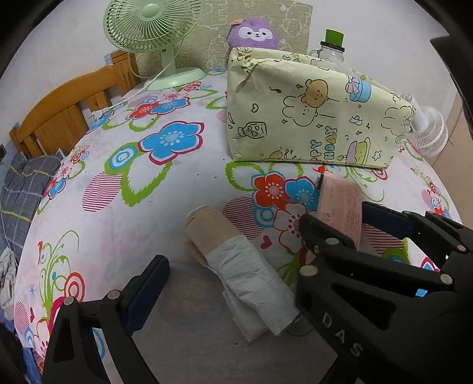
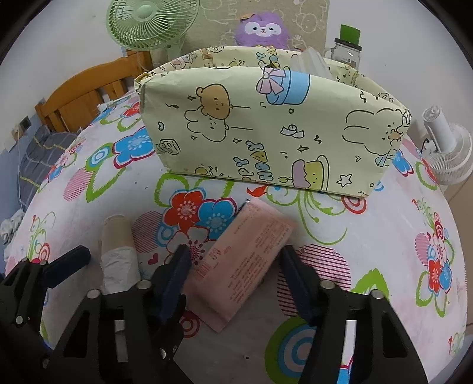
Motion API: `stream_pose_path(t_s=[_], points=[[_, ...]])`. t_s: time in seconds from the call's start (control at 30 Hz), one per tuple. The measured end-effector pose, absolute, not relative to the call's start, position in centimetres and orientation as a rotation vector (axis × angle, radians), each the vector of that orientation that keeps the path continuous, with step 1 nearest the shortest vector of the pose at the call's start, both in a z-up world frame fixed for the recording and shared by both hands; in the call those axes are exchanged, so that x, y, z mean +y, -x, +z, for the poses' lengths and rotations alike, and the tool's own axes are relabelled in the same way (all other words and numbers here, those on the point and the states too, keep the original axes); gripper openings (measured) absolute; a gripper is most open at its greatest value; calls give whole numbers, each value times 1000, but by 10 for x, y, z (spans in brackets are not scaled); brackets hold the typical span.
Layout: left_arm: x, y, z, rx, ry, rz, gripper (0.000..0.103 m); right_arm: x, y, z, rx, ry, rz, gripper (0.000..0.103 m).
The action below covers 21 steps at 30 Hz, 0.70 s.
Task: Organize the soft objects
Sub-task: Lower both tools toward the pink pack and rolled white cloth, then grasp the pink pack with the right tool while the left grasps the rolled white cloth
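A roll (image 1: pixel 236 260) of beige material, its near half wrapped in white tissue, lies on the flowered tablecloth (image 1: pixel 118 224). My left gripper (image 1: pixel 229 270) is open around the roll, with a wide gap on the left side. A flat pink packet (image 2: pixel 242 257) lies slantwise just right of the roll (image 2: pixel 118 248). My right gripper (image 2: pixel 235 257) straddles the packet, its pads close to the packet's long edges with slim gaps showing. From the left wrist view the right gripper (image 1: pixel 340 218) also brackets the pink packet (image 1: pixel 340 203). Behind both stands an open-topped pale green cartoon bag (image 2: pixel 266 127).
A purple plush (image 2: pixel 263 29) sits behind the bag (image 1: pixel 310 118). A green desk fan (image 1: pixel 150 26) stands far left, a small white fan (image 2: pixel 446 147) at the right, and a green-capped jar (image 2: pixel 348 44) at the back. A wooden headboard (image 1: pixel 59 112) borders the left.
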<state>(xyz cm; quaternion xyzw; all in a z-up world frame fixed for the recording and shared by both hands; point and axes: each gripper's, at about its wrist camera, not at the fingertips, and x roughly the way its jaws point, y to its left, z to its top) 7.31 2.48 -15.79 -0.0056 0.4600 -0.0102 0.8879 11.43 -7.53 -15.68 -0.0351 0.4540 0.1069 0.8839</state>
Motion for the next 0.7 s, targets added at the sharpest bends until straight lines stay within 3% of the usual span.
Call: stream_pose_path(t_s=[0.37, 0.63, 0.7], points=[[28, -70, -159, 952, 6, -4, 97, -76, -109, -155, 912, 79, 246, 48], [27, -69, -159, 946, 4, 9, 97, -89, -105, -154, 894, 68, 235, 46], [26, -69, -158, 938, 3, 1, 90, -92, -105, -154, 894, 62, 233, 46]])
